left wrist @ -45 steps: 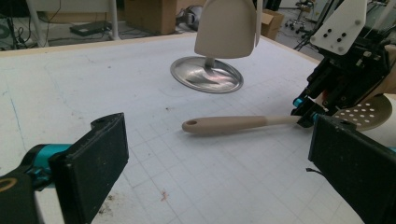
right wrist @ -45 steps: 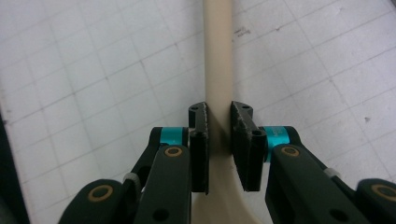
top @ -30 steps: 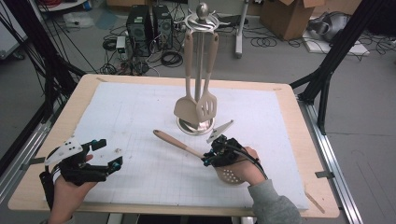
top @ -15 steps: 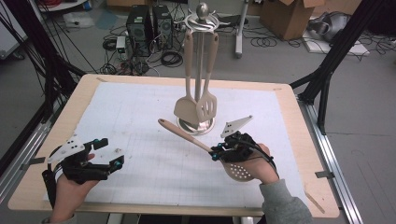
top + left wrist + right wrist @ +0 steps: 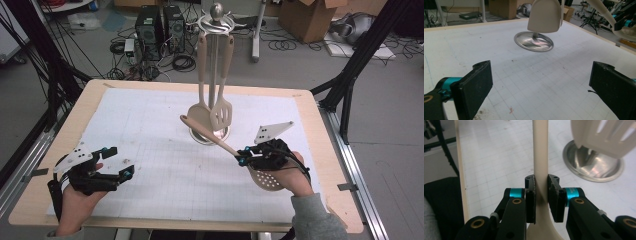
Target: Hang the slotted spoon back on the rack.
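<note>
**High view: skimmer held by its handle near the stand**

The right gripper (image 5: 244,157) was clamped on the handle of a beige skimmer (image 5: 267,179), lifted above the table (image 5: 327,150) near its right edge, handle tip pointing toward the utensil stand (image 5: 215,75) at mid-table. The left gripper (image 5: 116,161), jaws apart and holding nothing, rested near the front-left corner.

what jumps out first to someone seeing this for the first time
The tall utensil stand at the far middle of the table, with a spatula and a spoon hanging over its shiny round base. Next, the right gripper clamped on the handle of a slotted spoon, lifted off the white mat. The left gripper rests open at the near left.
</note>
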A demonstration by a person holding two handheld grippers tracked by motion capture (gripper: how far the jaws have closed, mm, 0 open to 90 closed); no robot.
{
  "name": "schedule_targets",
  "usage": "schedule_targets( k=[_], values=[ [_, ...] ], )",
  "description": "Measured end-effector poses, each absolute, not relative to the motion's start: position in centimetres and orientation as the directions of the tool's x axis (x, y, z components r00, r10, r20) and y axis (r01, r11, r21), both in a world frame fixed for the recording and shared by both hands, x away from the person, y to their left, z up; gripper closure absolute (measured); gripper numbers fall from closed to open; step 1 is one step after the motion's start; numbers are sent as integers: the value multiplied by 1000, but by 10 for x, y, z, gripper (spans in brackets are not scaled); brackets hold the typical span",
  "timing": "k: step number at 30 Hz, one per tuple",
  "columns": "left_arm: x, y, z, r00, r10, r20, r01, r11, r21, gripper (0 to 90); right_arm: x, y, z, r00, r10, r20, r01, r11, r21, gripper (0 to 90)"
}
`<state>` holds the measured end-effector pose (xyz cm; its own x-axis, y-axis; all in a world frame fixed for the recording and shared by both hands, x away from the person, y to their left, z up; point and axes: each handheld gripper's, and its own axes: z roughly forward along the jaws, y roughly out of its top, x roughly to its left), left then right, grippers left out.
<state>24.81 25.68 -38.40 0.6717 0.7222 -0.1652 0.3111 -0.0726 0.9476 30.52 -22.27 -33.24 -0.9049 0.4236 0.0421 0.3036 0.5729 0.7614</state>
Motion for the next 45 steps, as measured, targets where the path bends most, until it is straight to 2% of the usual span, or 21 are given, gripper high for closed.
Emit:
schedule_targets(
  k=[27,33,35,45],
  values=[
    [258,255,-386,690,699,-188,312,-53,949,54,303,-269,-315,-882,470,23,283,491,824,782],
    [259,256,-388,682,708,-185,306,-47,951,53,302,-275,-308,-884,468,21,265,463,846,782],
    [261,254,-390,677,713,-184,311,-51,949,17,303,-277,-304,-882,472,15,260,459,849,781],
    [262,252,-390,680,709,-188,316,-52,947,18,303,-290,-282,-879,477,-9,221,424,878,781]
  ],
)
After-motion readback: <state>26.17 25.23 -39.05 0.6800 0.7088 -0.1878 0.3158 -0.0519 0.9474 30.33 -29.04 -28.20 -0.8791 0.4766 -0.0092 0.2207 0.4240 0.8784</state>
